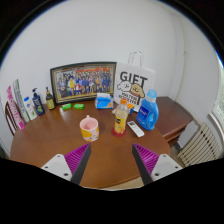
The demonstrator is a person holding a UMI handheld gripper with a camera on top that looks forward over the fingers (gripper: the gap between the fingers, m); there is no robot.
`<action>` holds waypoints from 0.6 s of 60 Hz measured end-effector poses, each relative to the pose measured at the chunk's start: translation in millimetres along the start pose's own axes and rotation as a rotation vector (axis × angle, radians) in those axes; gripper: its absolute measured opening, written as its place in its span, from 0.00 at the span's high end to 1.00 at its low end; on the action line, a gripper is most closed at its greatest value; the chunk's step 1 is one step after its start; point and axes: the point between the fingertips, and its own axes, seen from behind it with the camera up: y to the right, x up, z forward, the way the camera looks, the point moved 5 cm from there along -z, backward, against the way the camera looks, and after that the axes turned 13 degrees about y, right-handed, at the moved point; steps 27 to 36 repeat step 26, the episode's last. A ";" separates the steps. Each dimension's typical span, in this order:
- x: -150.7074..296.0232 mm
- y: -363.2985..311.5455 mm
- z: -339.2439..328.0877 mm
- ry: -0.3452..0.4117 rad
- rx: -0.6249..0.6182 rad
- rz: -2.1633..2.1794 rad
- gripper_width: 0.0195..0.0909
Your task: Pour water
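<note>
A pink mug with a picture on it stands on the brown wooden table, well beyond my fingers. To its right is a small yellow bottle with a white cap. A blue bottle stands further right. My gripper hovers over the table's near edge, open, with only bare tabletop between its magenta pads.
A framed group photo leans on the back wall, beside a white gift bag. Several bottles and tubes line the far left. A white remote lies near the yellow bottle. A radiator stands to the right.
</note>
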 end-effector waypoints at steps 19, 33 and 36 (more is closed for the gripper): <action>-11.1 -11.3 -67.4 0.000 -0.003 -0.002 0.07; -11.6 -5.7 -75.7 -0.001 -0.018 -0.011 0.07; -11.6 -5.7 -75.7 -0.001 -0.018 -0.011 0.07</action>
